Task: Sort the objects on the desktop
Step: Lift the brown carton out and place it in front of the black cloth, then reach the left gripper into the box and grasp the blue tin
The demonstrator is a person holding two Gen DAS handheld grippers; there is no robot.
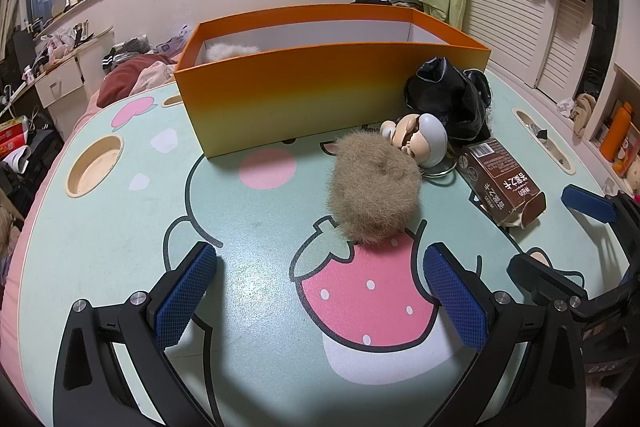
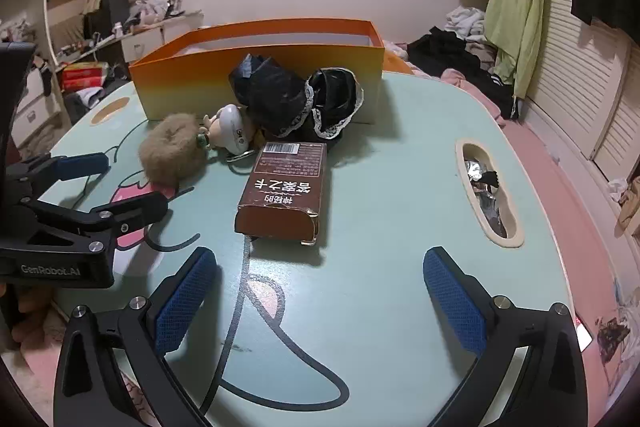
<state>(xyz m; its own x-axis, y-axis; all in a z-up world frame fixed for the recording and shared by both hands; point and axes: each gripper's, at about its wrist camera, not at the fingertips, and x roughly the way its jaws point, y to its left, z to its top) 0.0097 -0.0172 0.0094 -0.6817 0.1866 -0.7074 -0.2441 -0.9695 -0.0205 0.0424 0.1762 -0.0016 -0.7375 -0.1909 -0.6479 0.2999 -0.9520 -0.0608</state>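
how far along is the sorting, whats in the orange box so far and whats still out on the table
Barely started. One pale fluffy item already lies in the orange box. Nothing is in hand: the left tool and right tool are both open and empty. Left on the table: the tan pom-pom, the figure keychain, the black lace-trimmed cloth and the brown carton.

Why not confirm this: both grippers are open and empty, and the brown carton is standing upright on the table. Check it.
One error: the brown carton is not upright; it lies flat on its side on the table, as the right wrist view shows. The left gripper and right gripper are indeed open and empty.
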